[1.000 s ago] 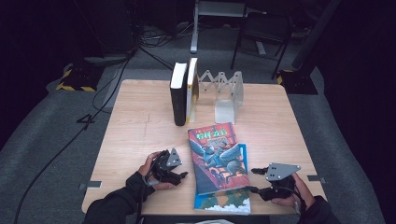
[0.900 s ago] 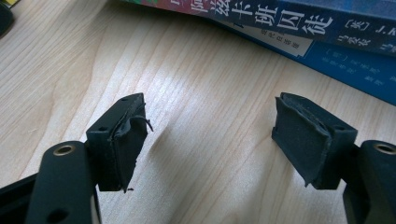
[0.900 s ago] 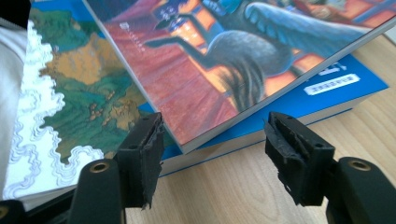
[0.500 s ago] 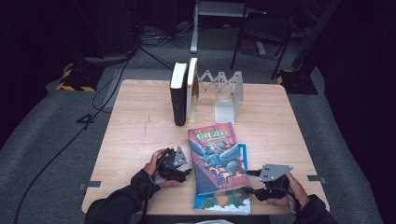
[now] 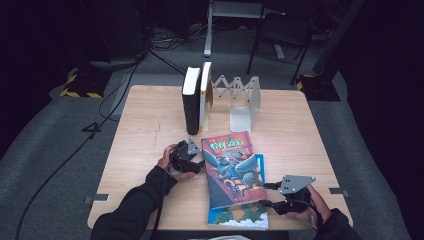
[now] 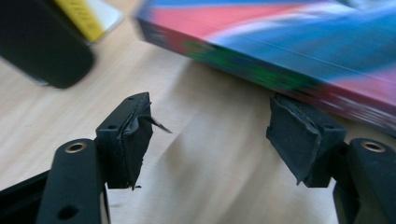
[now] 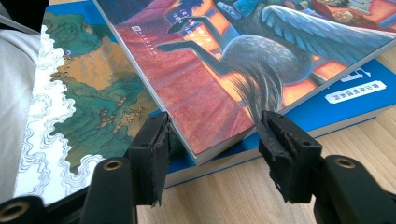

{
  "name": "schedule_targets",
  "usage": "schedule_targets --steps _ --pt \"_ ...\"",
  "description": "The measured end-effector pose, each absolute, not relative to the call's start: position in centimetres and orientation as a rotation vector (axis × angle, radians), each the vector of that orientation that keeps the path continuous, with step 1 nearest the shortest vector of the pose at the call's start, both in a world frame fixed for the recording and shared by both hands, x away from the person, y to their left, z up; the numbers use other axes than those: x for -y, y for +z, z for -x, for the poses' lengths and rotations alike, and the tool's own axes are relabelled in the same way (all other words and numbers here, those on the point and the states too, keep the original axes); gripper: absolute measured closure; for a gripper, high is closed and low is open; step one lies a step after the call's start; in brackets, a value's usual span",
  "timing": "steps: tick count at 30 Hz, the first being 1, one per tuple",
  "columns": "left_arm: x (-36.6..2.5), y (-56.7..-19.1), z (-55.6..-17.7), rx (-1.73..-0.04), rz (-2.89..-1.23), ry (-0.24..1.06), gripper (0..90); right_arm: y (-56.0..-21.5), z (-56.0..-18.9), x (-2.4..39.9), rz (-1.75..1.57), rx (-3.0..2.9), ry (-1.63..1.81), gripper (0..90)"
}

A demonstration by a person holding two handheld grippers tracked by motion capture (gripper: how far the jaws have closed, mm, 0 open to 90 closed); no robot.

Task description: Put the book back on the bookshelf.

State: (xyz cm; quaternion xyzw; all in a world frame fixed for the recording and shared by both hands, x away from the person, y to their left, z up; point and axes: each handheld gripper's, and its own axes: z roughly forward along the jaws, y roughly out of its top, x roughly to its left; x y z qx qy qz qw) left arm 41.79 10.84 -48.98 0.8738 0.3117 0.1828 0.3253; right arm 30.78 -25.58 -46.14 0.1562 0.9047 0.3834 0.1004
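High view: red-orange illustrated paperback book lies flat on blue book, long axis running away from person, between both hands. Left gripper just beside its left edge, fingers apart, just been closing, only tabletop between. Right gripper level, fingers closing astride near corner, not yet pressing.

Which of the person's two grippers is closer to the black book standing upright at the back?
Left. The left gripper sits just in front of the black book; the right gripper is at the near corner of the flat books.
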Motion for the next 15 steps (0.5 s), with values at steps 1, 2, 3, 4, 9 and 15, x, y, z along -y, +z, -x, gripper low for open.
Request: schedule_targets --steps 1,2,3,4,9,15 --pt "-11.0 -49.0 -42.2 -0.826 -2.28 0.495 30.9 -46.1 -30.8 25.6 -0.46 -2.677 1.135 44.4" --pt "-11.0 -49.0 -42.4 -0.83 -2.279 0.507 31.1 -46.2 -30.7 25.5 -0.45 -2.681 1.141 44.9" --pt "-11.0 -49.0 -42.4 -0.83 -2.279 0.507 32.4 -46.2 -30.7 25.5 -0.45 -2.681 1.141 44.9" --pt "-10.8 -49.0 -42.7 -0.837 -2.282 0.504 32.4 -46.2 -30.7 25.4 -0.45 -2.683 1.143 45.5" --pt "-10.3 -49.0 -43.4 -0.822 -2.303 0.524 37.6 -46.2 -30.4 24.9 -0.417 -2.709 1.157 47.8" --pt "-9.5 -48.6 -43.6 -0.812 -2.304 0.537 45.4 -46.2 -30.2 24.8 -0.398 -2.724 1.169 49.0"
